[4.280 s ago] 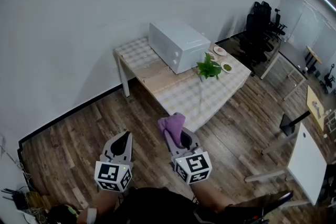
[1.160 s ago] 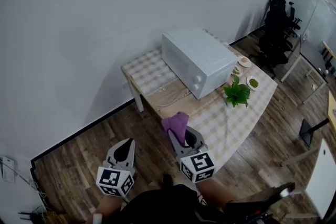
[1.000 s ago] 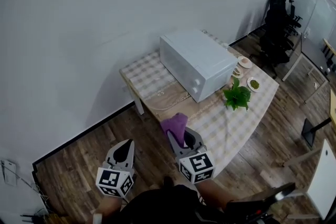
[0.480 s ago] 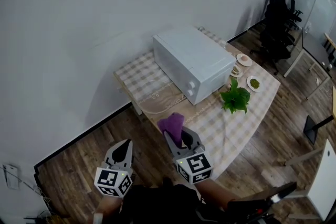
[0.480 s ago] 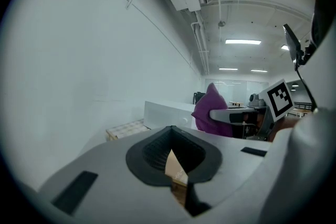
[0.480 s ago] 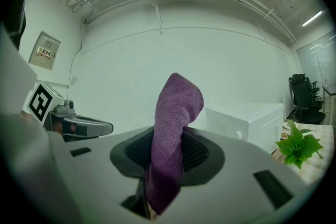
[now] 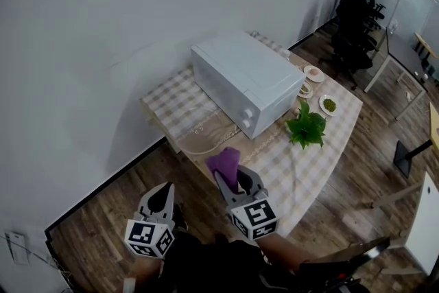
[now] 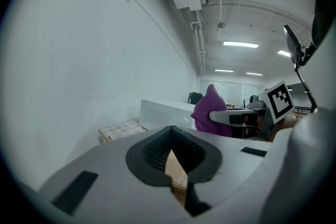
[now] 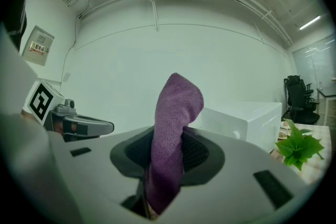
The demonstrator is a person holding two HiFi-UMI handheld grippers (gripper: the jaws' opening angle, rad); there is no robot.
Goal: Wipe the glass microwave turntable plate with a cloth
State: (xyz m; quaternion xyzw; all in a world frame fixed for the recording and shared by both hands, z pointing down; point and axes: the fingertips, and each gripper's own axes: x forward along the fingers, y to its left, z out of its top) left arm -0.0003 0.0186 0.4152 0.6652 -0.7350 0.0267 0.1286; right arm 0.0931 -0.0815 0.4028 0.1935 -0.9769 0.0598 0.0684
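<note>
The glass turntable plate [image 7: 199, 139] lies flat on the bare wooden part of the table [image 7: 164, 101], in front of the white microwave [image 7: 245, 81], whose door looks closed. My right gripper [image 7: 232, 180] is shut on a purple cloth [image 7: 224, 163] that stands up out of its jaws, short of the table's near edge. In the right gripper view the cloth [image 9: 171, 131] hides the jaw tips. My left gripper [image 7: 162, 197] is shut with nothing in it, over the floor to the left. Both grippers are well clear of the plate.
A green potted plant [image 7: 306, 128] stands on the checked tablecloth [image 7: 312, 158] right of the microwave, with two small dishes [image 7: 314, 73] behind it. Black office chairs [image 7: 351, 14] and other tables stand at the far right. A white wall runs behind the table.
The table and microwave have come nearer and shifted left in the head view as I walk up. Both grippers keep their pose, and the cloth stays in the right one.
</note>
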